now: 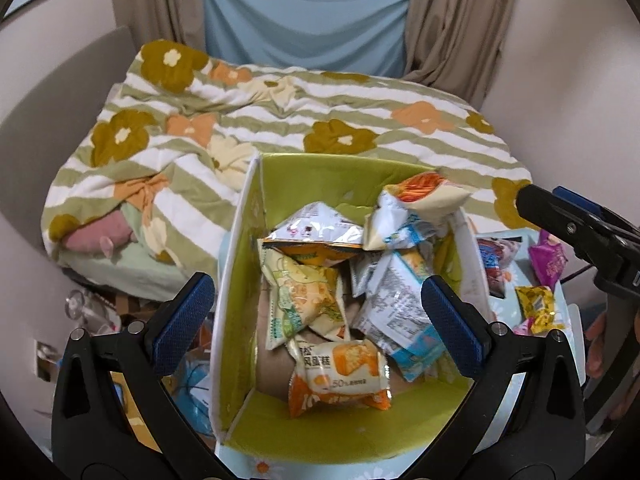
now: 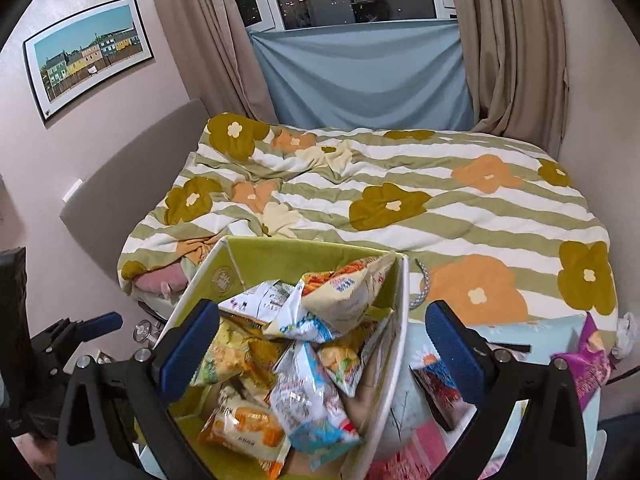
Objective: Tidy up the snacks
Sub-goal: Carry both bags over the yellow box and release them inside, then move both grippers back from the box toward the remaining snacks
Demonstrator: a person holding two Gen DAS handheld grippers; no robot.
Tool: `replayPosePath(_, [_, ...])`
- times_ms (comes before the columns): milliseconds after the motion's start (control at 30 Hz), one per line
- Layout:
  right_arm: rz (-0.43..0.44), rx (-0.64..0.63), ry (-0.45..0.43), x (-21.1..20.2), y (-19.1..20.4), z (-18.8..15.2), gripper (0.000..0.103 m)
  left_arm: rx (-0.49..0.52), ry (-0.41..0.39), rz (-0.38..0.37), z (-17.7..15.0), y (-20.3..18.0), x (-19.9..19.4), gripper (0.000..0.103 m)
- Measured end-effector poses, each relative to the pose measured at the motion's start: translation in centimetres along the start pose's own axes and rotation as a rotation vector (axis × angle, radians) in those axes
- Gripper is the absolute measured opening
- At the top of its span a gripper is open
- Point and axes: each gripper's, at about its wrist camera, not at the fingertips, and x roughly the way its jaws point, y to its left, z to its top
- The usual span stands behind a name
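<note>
A green-lined storage box (image 1: pixel 240 264) holds several snack packets: an orange cake pack (image 1: pixel 340 376), a yellow-green pack (image 1: pixel 304 304), white-blue packs (image 1: pixel 396 320) and a large orange-topped bag (image 1: pixel 420 196) leaning on the far right corner. My left gripper (image 1: pixel 316 320) hovers open and empty above the box. My right gripper (image 2: pixel 320 344) is open and empty, straddling the box's right wall (image 2: pixel 396 320); the box (image 2: pixel 224 276) shows in its view too. The right gripper also shows at the right in the left wrist view (image 1: pixel 560 220). Loose snacks lie right of the box: a purple pack (image 1: pixel 548 260), a yellow pack (image 1: pixel 536 304), a red-blue pack (image 2: pixel 440 392).
A bed with a green striped floral quilt (image 1: pixel 320 120) lies behind the box. Beige curtains (image 2: pixel 512 60) and a blue cloth (image 2: pixel 360 80) hang at the window. Clutter lies on the floor (image 1: pixel 100 312) to the left. A framed picture (image 2: pixel 88 52) hangs on the left wall.
</note>
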Motion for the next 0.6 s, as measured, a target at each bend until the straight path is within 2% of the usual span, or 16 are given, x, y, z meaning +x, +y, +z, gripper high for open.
replayPosePath(267, [-0.084,0.014,-0.022,-6.2,-1.9,-2.2,0.103,0.062,0.001,-0.076,-1.3,-4.0,-1.0,0.103])
replayPosePath(400, [-0.135,0.020,-0.047,-9.1,-3.6,-3.4,0.103,0.097,0.000,-0.120,-2.5,-7.3,-1.6,0.103])
replayPosePath(600, [-0.196,0.053,-0.085,-13.5,-8.5,-5.5,0.103,0.161,-0.002,-0.143,-4.5,-14.0,-2.1,0.103])
